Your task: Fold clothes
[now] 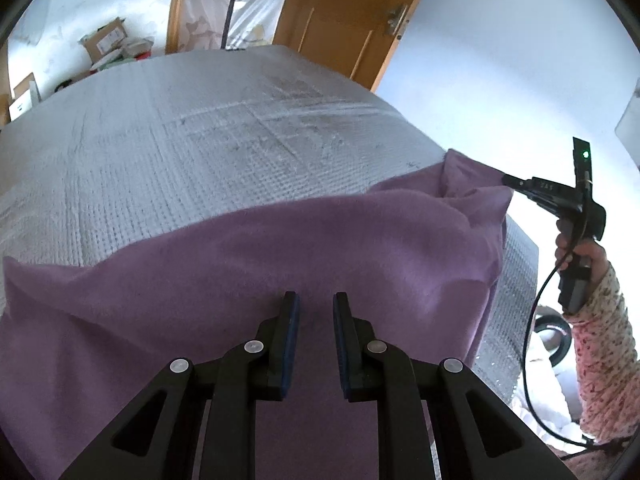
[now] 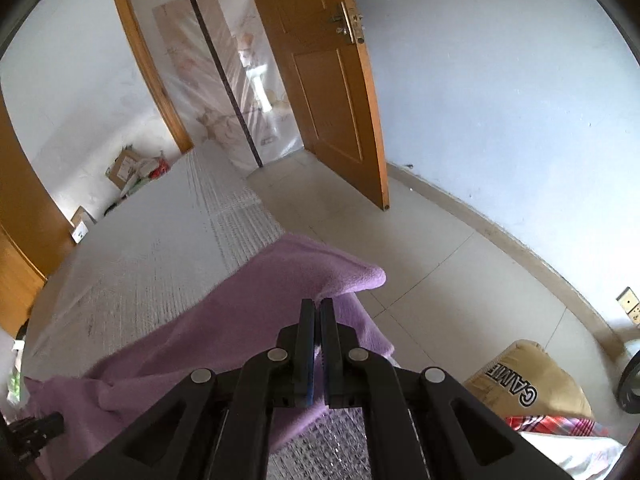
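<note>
**Ana:** Left wrist view has the purple cloth (image 1: 280, 256) spread over the near end of the bed (image 1: 160, 152), its right side hanging off the bed's right edge. The left claw (image 1: 316, 308) hovers over the near middle of it, jaws partly apart, with cloth under them. I can't tell whether the pads are pinching anything.

**Ben:** And the right claw (image 2: 316, 312)?

**Ana:** Its jaws are closed on the cloth's far right corner, which is lifted off the bed; a flap droops past the fingertips. From the left wrist view you see it (image 1: 516, 182) at that same corner, held by a hand (image 1: 576, 248) in a flowered sleeve (image 1: 600, 340).

**Ben:** How will the cloth behave?

**Ana:** It looks like fleece: soft, light, limp, a bit fuzzy, so not slippery. It sags wherever it isn't held, so one pinched corner drags the rest along in wrinkles.

**Ben:** Best place to grip?

**Ana:** I'd say the corners or hem, both claws on one edge, so it stays taut while folding over.
</note>
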Demonstrator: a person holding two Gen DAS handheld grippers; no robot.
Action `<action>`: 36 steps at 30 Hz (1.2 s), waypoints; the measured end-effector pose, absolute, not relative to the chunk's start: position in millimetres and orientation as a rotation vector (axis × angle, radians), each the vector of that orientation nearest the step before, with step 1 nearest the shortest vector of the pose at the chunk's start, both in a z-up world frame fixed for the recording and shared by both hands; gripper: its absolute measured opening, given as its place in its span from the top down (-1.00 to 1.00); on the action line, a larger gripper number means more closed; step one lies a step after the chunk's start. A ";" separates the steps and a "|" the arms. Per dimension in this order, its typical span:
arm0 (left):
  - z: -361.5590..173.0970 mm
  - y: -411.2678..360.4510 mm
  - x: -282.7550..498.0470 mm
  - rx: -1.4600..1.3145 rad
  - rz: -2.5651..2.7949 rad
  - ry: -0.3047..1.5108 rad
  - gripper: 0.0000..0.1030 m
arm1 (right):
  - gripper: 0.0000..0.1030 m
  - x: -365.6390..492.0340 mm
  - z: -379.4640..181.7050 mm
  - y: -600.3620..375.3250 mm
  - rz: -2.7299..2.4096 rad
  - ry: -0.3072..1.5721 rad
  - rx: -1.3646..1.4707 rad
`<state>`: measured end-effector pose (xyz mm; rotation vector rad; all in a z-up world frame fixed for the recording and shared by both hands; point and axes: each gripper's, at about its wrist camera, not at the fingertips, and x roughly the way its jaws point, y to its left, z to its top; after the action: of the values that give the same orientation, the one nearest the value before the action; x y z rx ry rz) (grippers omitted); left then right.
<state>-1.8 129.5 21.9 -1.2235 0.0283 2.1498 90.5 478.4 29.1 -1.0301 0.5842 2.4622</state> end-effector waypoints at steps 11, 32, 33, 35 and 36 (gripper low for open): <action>17.8 127.9 -1.0 -1.226 2.135 0.015 0.66 | 0.95 104.3 33.1 482.3 2.382 0.500 -1.028; 17.6 128.7 0.9 -1.197 2.140 0.018 0.66 | 0.37 16.2 31.7 445.5 2.493 0.610 -1.323; 17.4 128.9 1.1 -1.195 2.141 0.020 0.66 | 0.37 12.9 29.3 443.7 2.472 0.595 -1.348; 16.6 129.9 0.3 -1.193 2.141 0.020 0.66 | 0.37 6.5 24.4 440.3 2.429 0.567 -1.396; 16.0 130.5 -0.3 -1.193 2.141 0.020 0.66 | 0.37 4.1 22.3 440.9 2.424 0.572 -1.409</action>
<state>-0.3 130.5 16.0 -1.1926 0.0198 2.1411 4.1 440.9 22.3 -1.4093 0.5723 2.4236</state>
